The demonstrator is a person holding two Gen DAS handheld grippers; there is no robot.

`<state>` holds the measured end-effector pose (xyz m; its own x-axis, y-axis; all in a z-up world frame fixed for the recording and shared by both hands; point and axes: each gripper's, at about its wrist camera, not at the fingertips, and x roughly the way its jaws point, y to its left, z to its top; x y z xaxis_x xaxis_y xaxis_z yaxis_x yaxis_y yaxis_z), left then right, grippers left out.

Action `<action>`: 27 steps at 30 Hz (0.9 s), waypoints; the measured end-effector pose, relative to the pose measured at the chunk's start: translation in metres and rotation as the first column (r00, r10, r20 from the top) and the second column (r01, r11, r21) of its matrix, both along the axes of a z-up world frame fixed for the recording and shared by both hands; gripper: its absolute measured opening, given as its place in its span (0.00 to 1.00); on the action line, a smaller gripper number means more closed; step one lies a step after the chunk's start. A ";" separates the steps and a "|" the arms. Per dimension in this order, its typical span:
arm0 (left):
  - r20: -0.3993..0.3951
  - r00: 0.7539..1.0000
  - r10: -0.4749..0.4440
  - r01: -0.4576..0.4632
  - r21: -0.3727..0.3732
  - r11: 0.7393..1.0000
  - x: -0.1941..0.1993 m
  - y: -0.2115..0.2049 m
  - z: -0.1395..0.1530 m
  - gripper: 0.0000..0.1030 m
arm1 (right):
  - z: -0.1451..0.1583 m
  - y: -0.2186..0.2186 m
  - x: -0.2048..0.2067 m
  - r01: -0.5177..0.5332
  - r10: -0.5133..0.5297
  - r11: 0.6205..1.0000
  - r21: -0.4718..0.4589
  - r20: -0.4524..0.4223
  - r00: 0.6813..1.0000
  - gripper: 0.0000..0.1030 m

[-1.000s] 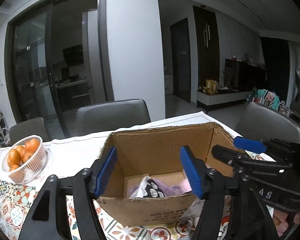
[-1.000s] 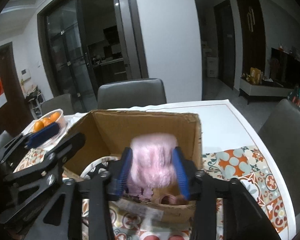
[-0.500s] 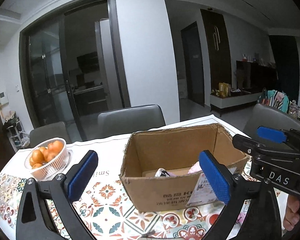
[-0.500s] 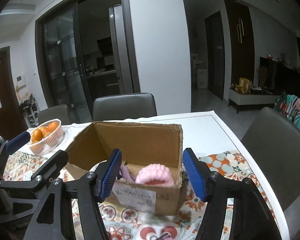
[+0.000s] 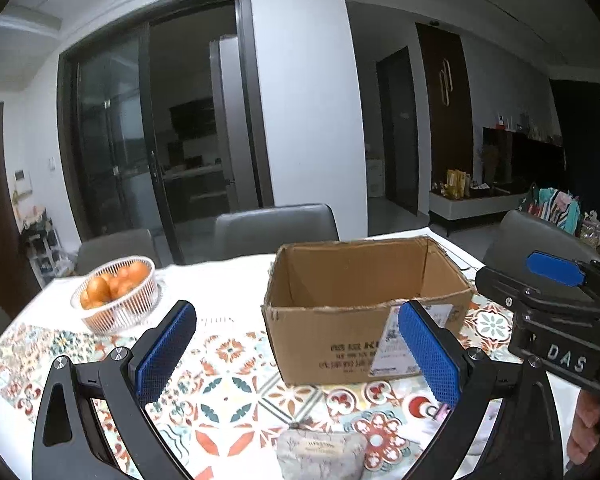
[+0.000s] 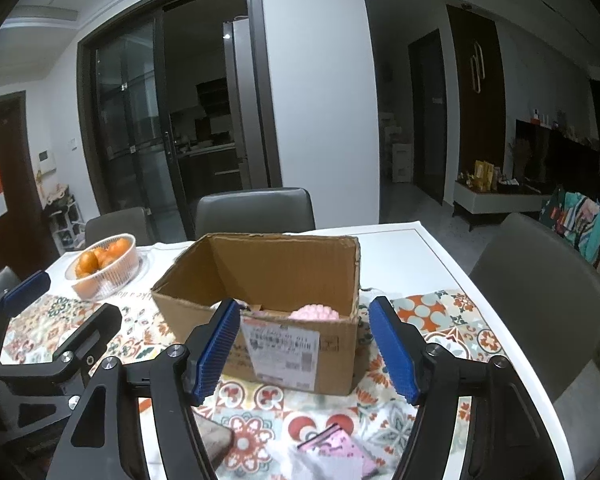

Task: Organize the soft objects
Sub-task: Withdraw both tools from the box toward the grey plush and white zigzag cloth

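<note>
So at that point we had both claws empty. Nearest to us, right at the bottom edge of the left view, sat a small grey fabric pouch (image 5: pixel 322 454) on the patterned tablecloth (image 5: pixel 236 392), between the left gripper's (image 5: pixel 296 354) fingers but lower down and untouched. That gripper stood spread as wide as it goes, nothing in it. In the right view a pink-and-white soft packet (image 6: pixel 336 454), blurry, lay just below the right gripper (image 6: pixel 306 350), whose jaws were opening with nothing between them.

A bit farther out was the cardboard box (image 6: pixel 288 344), open at the top, with a fluffy pink soft toy (image 6: pixel 314 314) peeking over the near wall. Whatever else was in there we couldn't make out. Off to the left beyond that, a white basket of oranges (image 5: pixel 118 294), then the grey chairs (image 6: pixel 256 214).

What worried us:
- Both leftovers lay flat and floppy on cloth, so we figured a pinch could grab tablecloth along with them and drag the box or the basket.
- The two grippers were close side by side, and the leftovers lay near each other, so reaching together might have knocked the tools into one another.
- The box looked light with thin walls, so clipping its near edge on the way in could have shoved it or tipped it.
- A limp packet held by one corner might have slipped out before clearing the rim.
</note>
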<state>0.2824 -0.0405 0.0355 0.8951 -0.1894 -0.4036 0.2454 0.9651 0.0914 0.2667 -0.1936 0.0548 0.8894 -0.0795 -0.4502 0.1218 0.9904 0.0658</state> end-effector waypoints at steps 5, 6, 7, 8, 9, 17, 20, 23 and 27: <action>-0.033 0.999 -0.002 0.002 -0.014 1.000 -0.010 0.006 -0.002 1.00 | 0.001 0.007 -0.014 -0.009 0.009 1.000 -0.012 -0.001 1.000 0.70; -0.036 0.999 -0.004 0.003 -0.012 1.000 -0.013 0.006 -0.002 1.00 | 0.000 0.008 -0.017 -0.005 0.005 1.000 -0.014 -0.004 1.000 0.70; -0.040 0.999 -0.007 0.007 -0.009 1.000 -0.015 0.006 -0.002 1.00 | 0.000 0.008 -0.020 -0.001 0.001 1.000 -0.011 -0.005 1.000 0.70; -0.040 0.999 -0.009 0.009 -0.004 1.000 -0.020 0.006 -0.003 1.00 | 0.000 0.008 -0.023 0.003 -0.003 1.000 -0.008 -0.005 1.000 0.70; -0.038 0.999 -0.009 0.009 0.001 1.000 -0.023 0.007 -0.003 1.00 | -0.002 0.007 -0.027 0.012 -0.012 1.000 -0.001 -0.007 1.000 0.70; -0.030 1.000 -0.010 0.011 0.032 0.999 -0.055 0.013 -0.012 1.00 | -0.015 0.008 -0.051 0.027 -0.026 0.999 0.017 -0.034 0.999 0.70; -0.015 1.000 -0.005 0.005 0.037 0.999 -0.068 0.016 -0.018 1.00 | -0.020 0.008 -0.060 0.034 -0.033 0.999 0.021 -0.044 0.998 0.70; -0.032 0.999 -0.006 0.007 0.022 1.000 -0.075 0.018 -0.023 1.00 | -0.028 0.009 -0.072 0.039 -0.037 0.998 0.042 -0.054 0.998 0.70; -0.051 0.999 -0.011 0.012 0.016 1.000 -0.083 0.020 -0.032 1.00 | -0.036 0.012 -0.082 0.049 -0.046 0.998 0.041 -0.064 0.997 0.70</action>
